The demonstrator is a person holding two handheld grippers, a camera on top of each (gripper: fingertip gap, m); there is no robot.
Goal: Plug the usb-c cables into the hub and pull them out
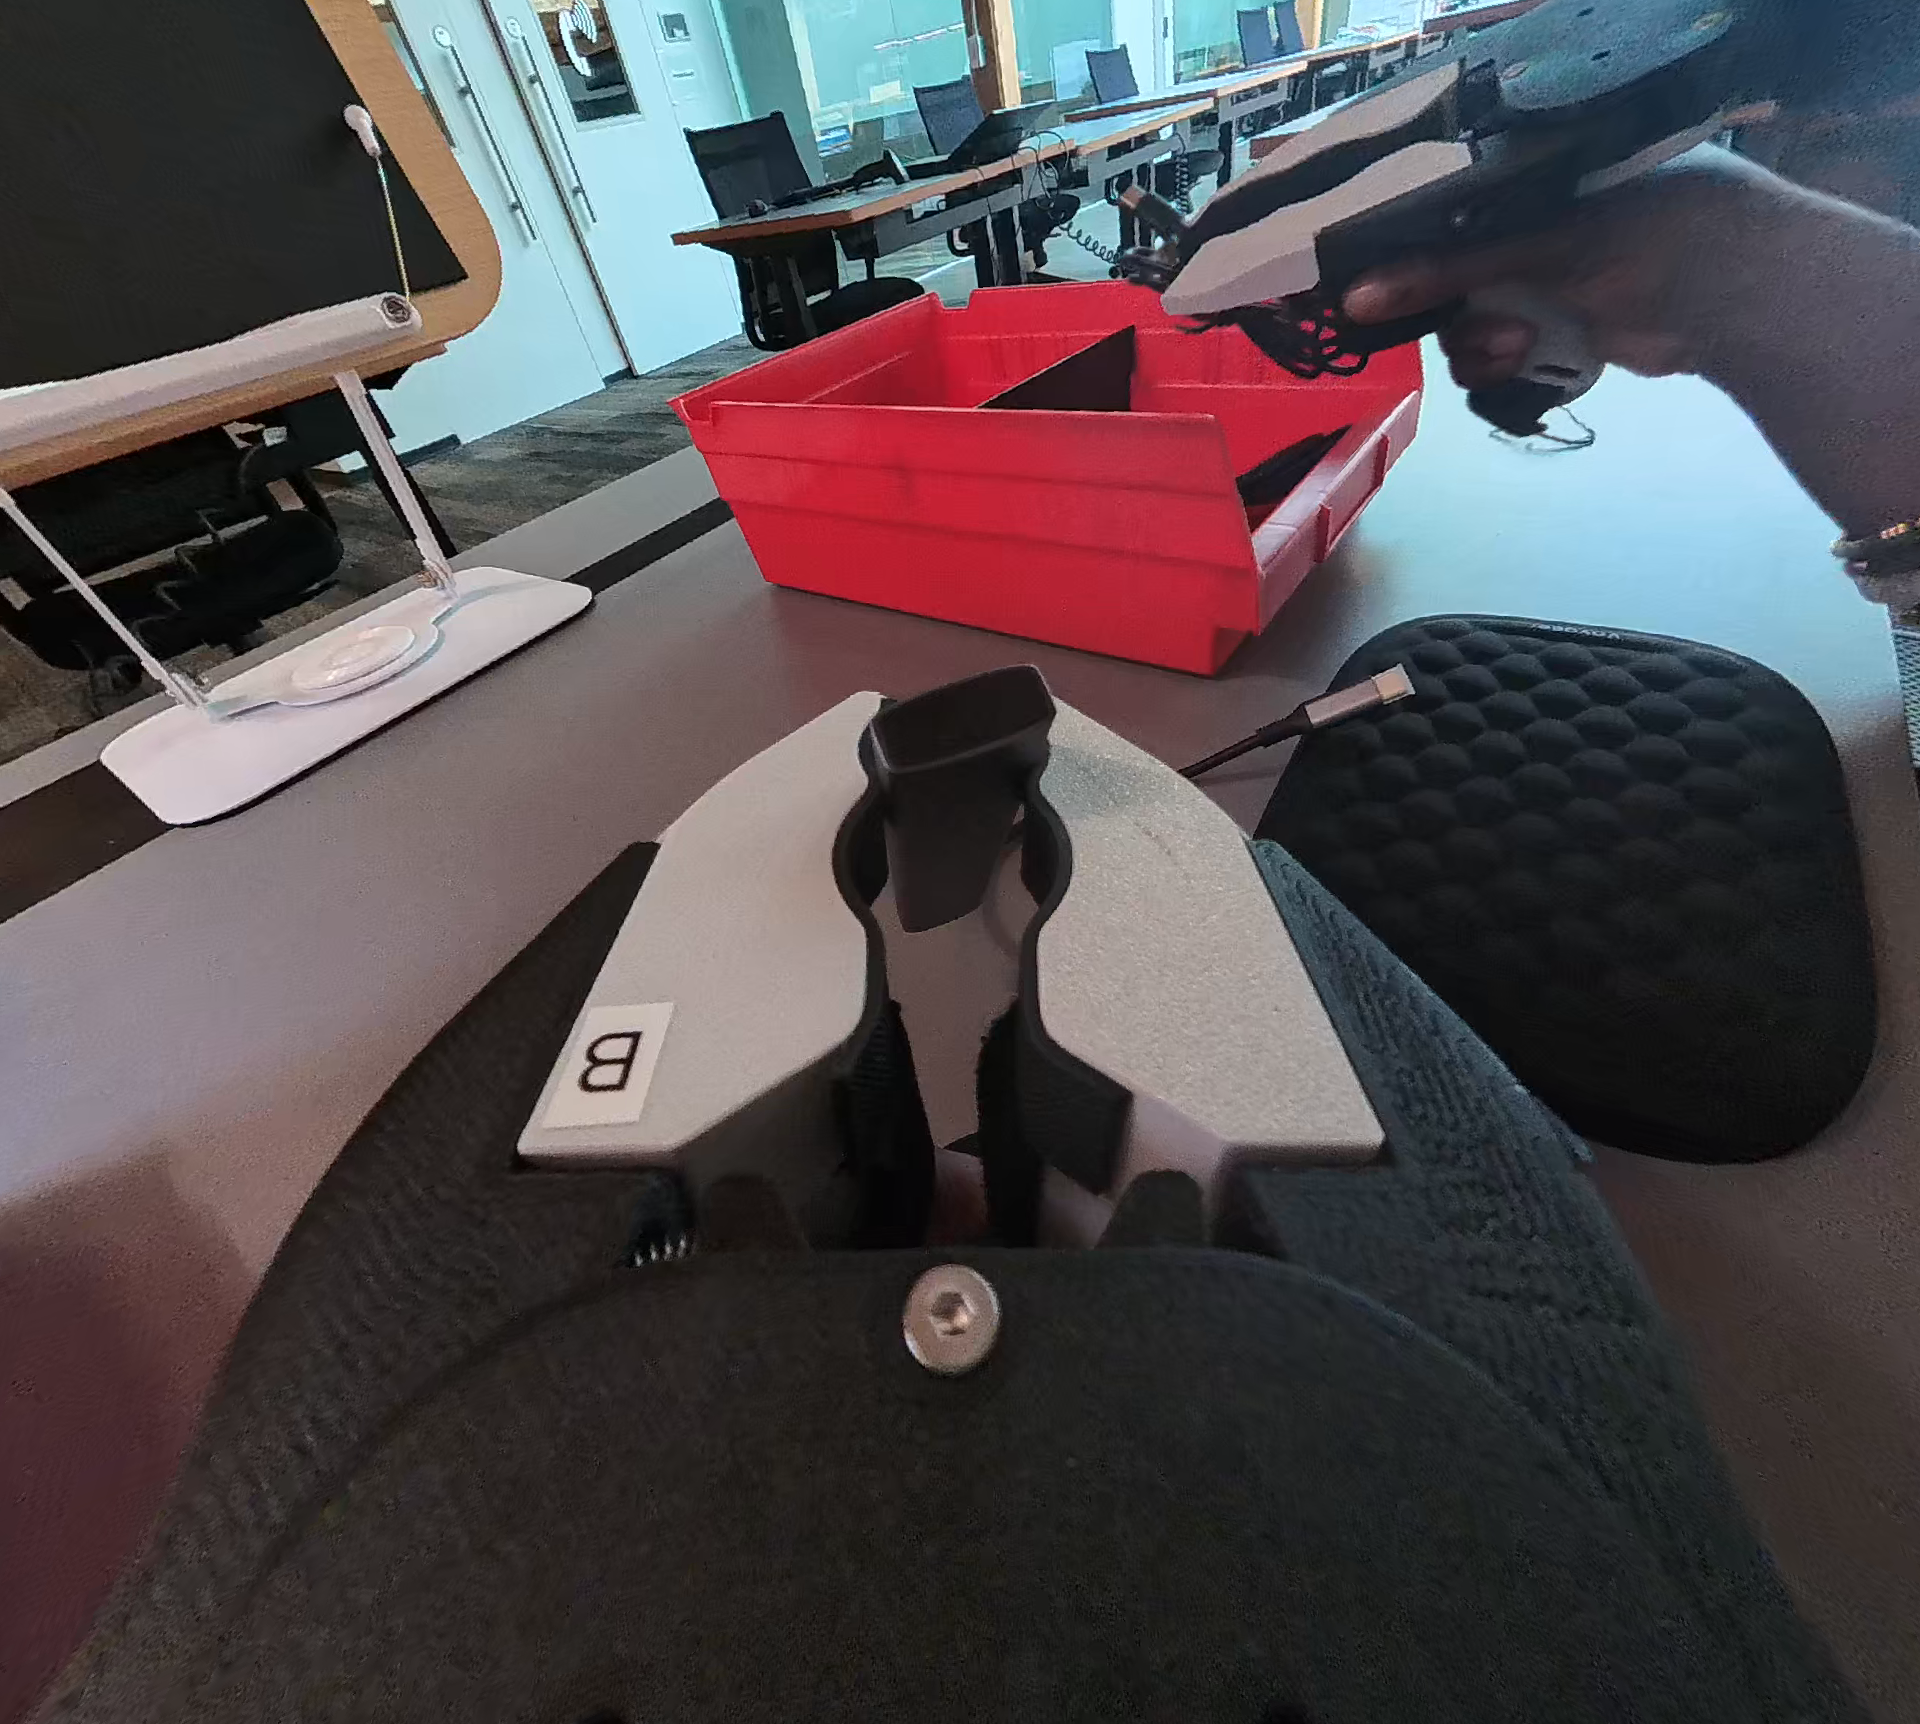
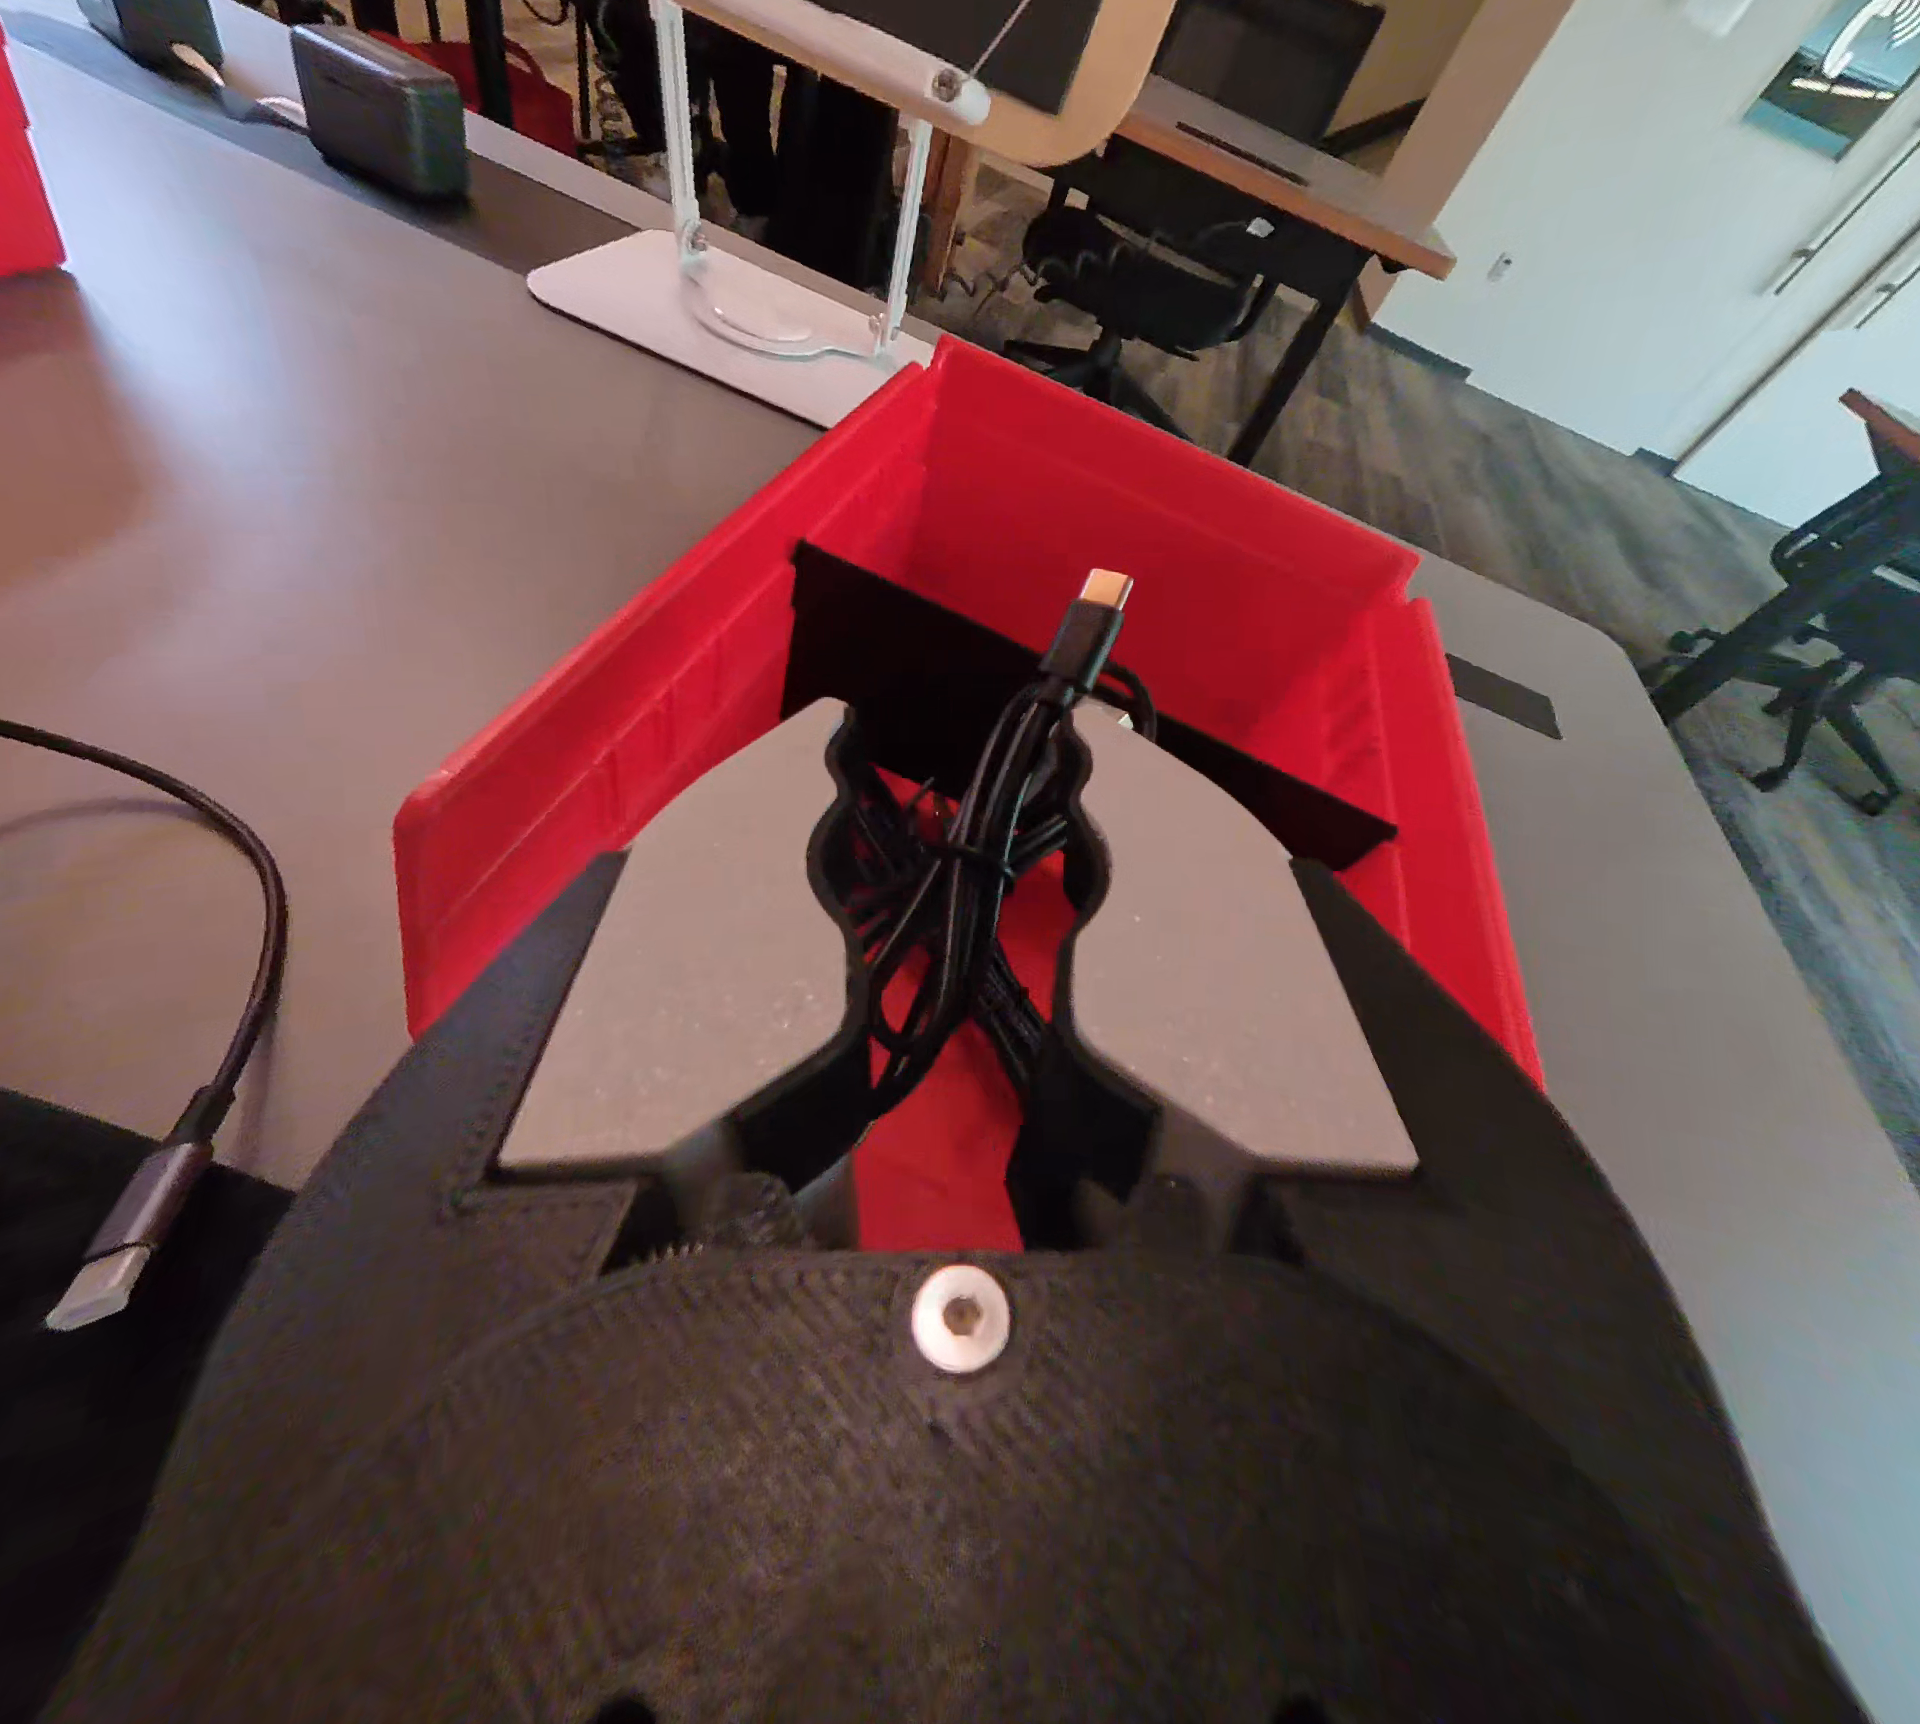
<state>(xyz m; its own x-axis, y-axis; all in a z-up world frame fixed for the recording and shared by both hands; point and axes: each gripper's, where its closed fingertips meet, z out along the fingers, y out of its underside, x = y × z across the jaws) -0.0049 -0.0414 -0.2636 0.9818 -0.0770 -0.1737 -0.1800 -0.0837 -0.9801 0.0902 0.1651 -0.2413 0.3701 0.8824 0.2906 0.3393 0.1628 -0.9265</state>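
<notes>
Right tongs [image 2: 961, 729] grip bundled cable [image 2: 961, 874] above red bin [image 2: 623, 739].

Bin [image 1: 997, 552] behind pad [image 1: 1579, 895]; stand [image 1: 343, 687] left.

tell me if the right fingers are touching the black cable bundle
Touching: the right wrist view shows both fingers pinching the cable bundle over the red bin.

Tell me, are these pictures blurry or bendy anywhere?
Left wrist view: the doors bend, a wide-lens effect; the left gripper is sharp, its near left edge smeared. Right wrist view: the right gripper and its bundled cable are sharp; the loose plug is blurry.
</notes>
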